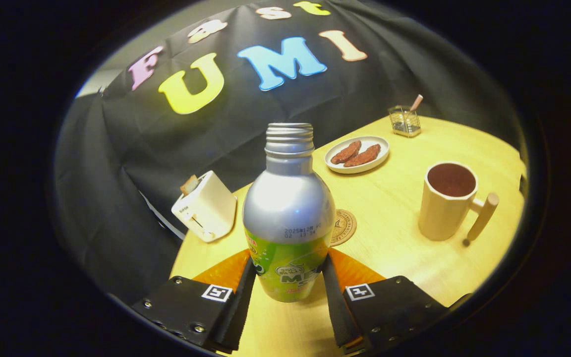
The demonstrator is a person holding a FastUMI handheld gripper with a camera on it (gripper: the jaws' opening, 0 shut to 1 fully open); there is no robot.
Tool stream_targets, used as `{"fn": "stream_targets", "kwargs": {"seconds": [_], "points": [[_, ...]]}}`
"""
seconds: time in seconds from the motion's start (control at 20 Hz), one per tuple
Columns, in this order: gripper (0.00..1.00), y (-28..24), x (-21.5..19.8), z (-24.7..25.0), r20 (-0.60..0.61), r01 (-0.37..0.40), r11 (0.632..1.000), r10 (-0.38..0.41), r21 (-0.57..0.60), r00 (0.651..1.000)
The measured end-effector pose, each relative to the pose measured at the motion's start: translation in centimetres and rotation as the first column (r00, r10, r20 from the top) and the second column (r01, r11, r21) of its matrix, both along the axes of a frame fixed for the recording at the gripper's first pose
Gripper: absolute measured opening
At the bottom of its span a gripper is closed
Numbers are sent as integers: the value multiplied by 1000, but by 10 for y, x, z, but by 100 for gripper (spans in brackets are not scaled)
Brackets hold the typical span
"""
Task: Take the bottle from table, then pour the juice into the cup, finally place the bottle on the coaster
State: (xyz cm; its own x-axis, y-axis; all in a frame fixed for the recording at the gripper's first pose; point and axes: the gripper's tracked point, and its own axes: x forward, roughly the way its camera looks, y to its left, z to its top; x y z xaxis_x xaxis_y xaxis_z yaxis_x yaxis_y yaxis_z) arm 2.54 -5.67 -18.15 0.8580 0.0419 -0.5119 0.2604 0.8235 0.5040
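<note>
Gripper view | claw [288, 277] clamped on bottle [288, 218] | coaster [343, 226] just beyond, cup [446, 201] apart

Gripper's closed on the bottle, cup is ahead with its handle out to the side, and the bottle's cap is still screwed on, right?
Not quite: the bottle has no cap; the gripper view shows its bare threaded neck open. The rest holds: the gripper clamps the bottle and the cup stands beyond, handle sideways.
</note>
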Motion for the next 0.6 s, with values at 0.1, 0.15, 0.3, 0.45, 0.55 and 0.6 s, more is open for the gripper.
{"fn": "stream_targets", "kwargs": {"seconds": [0.1,0.15,0.3,0.45,0.55,0.6], "points": [[69,-9,2,2,6,43,997,-44,70,999],[69,-15,4,4,10,63,993,-64,96,998],[69,-34,7,11,35,112,976,-120,185,992],[69,-56,9,13,41,162,956,-177,246,983],[69,-68,9,11,32,196,938,-214,285,976],[68,-70,9,11,29,212,928,-232,308,972]]}}
